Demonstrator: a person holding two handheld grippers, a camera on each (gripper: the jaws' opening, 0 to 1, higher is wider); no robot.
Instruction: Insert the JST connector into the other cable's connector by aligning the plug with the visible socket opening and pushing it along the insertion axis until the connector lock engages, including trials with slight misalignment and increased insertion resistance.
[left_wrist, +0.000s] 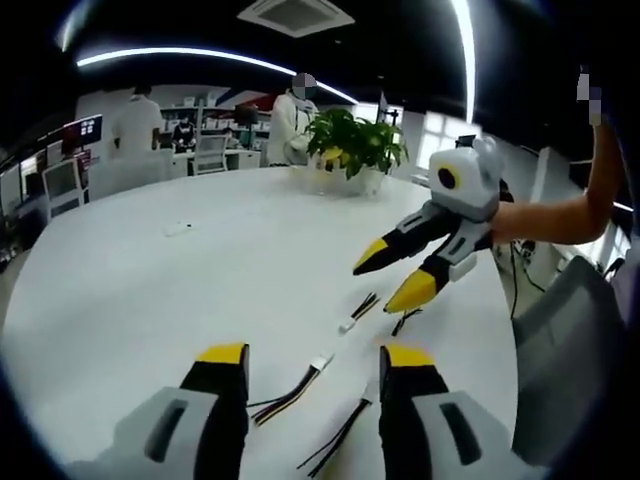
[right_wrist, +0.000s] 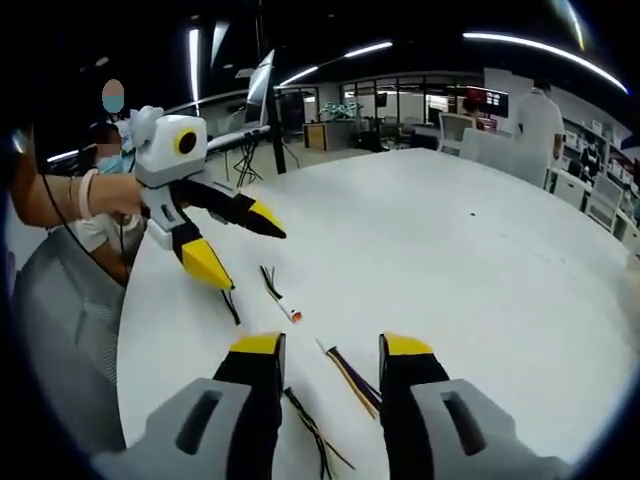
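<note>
Several short JST cables lie on the white table (left_wrist: 150, 290). One with a white connector (left_wrist: 322, 362) and coloured wires rests between my left gripper's (left_wrist: 313, 355) open jaws. Another white-tipped cable (left_wrist: 352, 318) lies further out, a black lead (left_wrist: 405, 320) beside it. My right gripper (left_wrist: 378, 287) hovers open just above those, holding nothing. In the right gripper view, my right gripper (right_wrist: 332, 345) stands open over a coloured-wire cable (right_wrist: 348, 375). A white-tipped cable (right_wrist: 285, 300) lies ahead, below the open left gripper (right_wrist: 252, 258).
A potted plant (left_wrist: 355, 145) stands at the table's far edge and a small white item (left_wrist: 178, 229) lies mid-table. A grey chair (left_wrist: 570, 330) sits against the table's edge. People stand and sit among desks in the background. More dark wires (right_wrist: 312, 432) trail beneath the right gripper.
</note>
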